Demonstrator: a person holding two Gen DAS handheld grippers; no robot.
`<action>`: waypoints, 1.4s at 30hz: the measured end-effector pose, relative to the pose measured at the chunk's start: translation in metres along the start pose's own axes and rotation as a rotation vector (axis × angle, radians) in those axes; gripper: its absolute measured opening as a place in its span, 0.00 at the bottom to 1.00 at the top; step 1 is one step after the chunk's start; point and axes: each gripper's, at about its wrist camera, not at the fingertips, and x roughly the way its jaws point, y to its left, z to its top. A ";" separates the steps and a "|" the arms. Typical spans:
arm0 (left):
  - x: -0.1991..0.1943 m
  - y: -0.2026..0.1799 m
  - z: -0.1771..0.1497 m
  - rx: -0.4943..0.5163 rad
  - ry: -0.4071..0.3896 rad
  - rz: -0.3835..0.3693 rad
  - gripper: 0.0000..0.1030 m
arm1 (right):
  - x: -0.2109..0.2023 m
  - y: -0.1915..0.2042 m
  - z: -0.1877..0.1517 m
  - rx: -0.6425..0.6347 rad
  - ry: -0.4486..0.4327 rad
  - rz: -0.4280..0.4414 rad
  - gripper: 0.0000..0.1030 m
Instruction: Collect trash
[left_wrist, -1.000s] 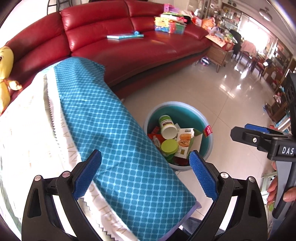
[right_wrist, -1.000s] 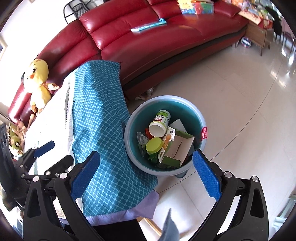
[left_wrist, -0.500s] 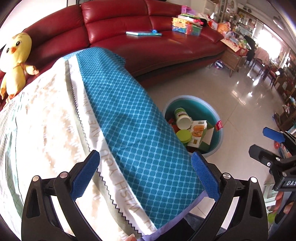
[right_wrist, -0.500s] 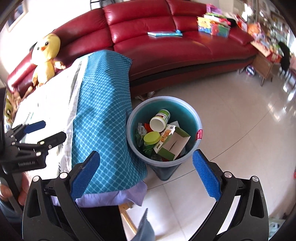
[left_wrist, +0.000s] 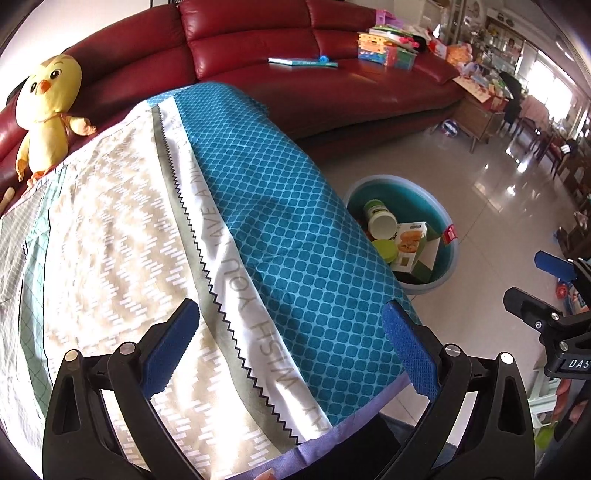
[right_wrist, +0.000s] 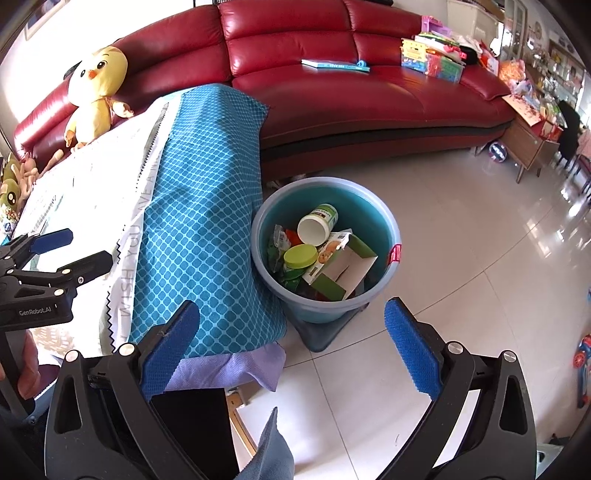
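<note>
A blue trash bucket (right_wrist: 384, 221) stands on the tiled floor beside the cloth-covered table (right_wrist: 192, 206). Inside it lie a white bottle with a green label (right_wrist: 317, 225), a green lid (right_wrist: 301, 256), an open cardboard box (right_wrist: 343, 264) and some wrappers. The same bucket (left_wrist: 445, 218) shows right of the table in the left wrist view. My left gripper (left_wrist: 291, 350) hangs open over the tablecloth (left_wrist: 236, 206) with nothing between its pads. My right gripper (right_wrist: 291, 347) is open and empty, just this side of the bucket, above the floor and the table's corner.
A red leather sofa (right_wrist: 332, 96) runs behind the table and bucket, with a yellow plush chick (right_wrist: 96, 96), a book and toy boxes on it. Glossy floor tiles (right_wrist: 480, 240) stretch to the right. A wooden side table (right_wrist: 532, 144) stands far right.
Both grippers have drawn back and up from the bucket, which now looks smaller. The left view has swung left over the tablecloth. Both stay open and empty.
</note>
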 end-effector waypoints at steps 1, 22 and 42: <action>0.000 0.000 0.000 0.000 0.000 -0.001 0.96 | 0.001 0.000 0.000 0.002 0.003 0.000 0.93; 0.014 0.000 0.001 -0.008 0.032 0.030 0.96 | 0.023 -0.004 0.000 0.018 0.056 0.001 0.93; 0.018 0.003 0.001 -0.017 0.047 0.047 0.96 | 0.028 -0.008 0.003 0.007 0.072 -0.027 0.93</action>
